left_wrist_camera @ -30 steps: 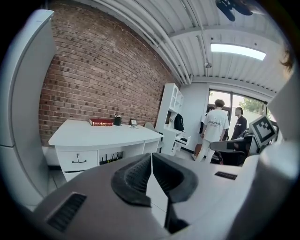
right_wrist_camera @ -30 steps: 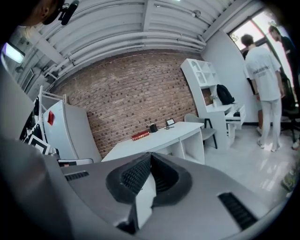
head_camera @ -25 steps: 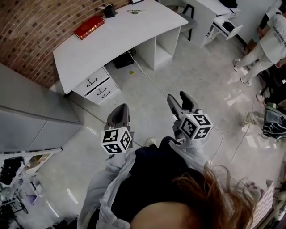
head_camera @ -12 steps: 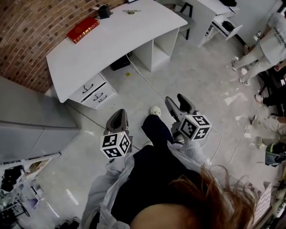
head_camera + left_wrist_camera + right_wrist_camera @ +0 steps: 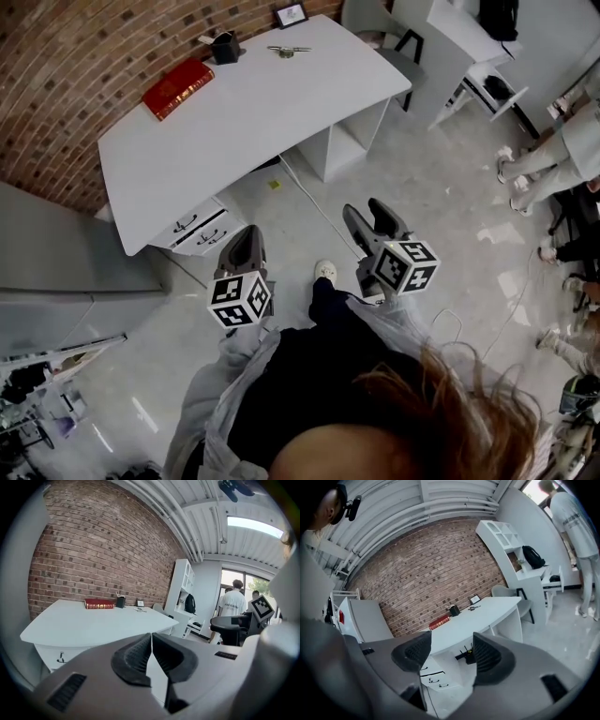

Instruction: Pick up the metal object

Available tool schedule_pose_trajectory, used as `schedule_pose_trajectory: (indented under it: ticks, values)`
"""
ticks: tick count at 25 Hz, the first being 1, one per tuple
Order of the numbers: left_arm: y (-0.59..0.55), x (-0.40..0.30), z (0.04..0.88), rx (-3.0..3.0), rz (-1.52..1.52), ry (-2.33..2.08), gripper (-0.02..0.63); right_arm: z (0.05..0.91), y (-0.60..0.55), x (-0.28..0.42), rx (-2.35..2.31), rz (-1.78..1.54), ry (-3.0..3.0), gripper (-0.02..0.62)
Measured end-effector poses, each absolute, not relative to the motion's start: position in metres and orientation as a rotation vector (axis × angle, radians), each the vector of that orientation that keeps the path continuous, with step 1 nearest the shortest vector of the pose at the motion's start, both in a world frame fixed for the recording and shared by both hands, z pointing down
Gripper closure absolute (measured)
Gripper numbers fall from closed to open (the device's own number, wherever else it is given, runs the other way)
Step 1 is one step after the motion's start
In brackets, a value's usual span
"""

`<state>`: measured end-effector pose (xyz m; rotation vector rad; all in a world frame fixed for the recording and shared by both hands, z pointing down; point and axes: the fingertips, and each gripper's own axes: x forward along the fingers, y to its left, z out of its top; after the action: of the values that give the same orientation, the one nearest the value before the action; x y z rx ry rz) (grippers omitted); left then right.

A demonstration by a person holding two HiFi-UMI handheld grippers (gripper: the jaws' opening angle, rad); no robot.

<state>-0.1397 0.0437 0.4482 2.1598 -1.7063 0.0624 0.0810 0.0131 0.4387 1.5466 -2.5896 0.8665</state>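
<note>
white curved surface (image 5: 253, 112) now nearer. left gripper (image 5: 246, 242) pressed together, right gripper (image 5: 372, 216) spread, empty. risk: small metal object (image 5: 288, 51) far off, overreach; white floor cable (image 5: 314, 197) snags foot.

metal object (image 5: 288, 51), prob. flat, on desk (image 5: 253, 112)

Tabletop (image 5: 253, 112), white: 1. On it: red book (image 5: 178, 88), 1; black pen cup (image 5: 225, 47), 1; picture frame (image 5: 291, 15), 1; metal object (image 5: 288, 52), 1. Drawers (image 5: 187, 223) beneath: 2. Chair (image 5: 367, 13): 1. Black backpack (image 5: 531, 556): 1. Left gripper (image 5: 242, 236) and right gripper (image 5: 367, 208): 2.
</note>
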Motion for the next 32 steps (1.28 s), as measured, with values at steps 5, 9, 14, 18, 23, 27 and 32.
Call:
schedule_pose_trajectory:
  ticks: [5,9,14,18,23,27,32]
  values:
    - [-0.017,-0.13,0.444,2.155,0.068,-1.711,0.583,0.437,-0.049,0.083,1.493,0.863,-2.593,0.318]
    - [-0.055,-0.125,0.446,2.136,0.064,-1.725,0.583,0.439,-0.088,0.087,1.467,0.874,-2.599,0.318]
    - [-0.085,-0.12,0.452,2.115,0.058,-1.754,0.583,0.443,-0.125,0.091,1.441,0.866,-2.615,0.318]
    - [-0.094,-0.123,0.456,2.091,0.038,-1.78,0.583,0.452,-0.138,0.089,1.408,0.864,-2.626,0.318]
    - [-0.094,-0.125,0.463,2.072,0.045,-1.788,0.583,0.459,-0.137,0.089,1.401,0.896,-2.618,0.318]
    - [-0.099,-0.125,0.473,2.065,0.056,-1.78,0.583,0.477,-0.136,0.088,1.391,0.966,-2.599,0.318]
    - [-0.124,-0.125,0.476,2.071,0.062,-1.758,0.583,0.474,-0.163,0.087,1.421,0.964,-2.594,0.318]
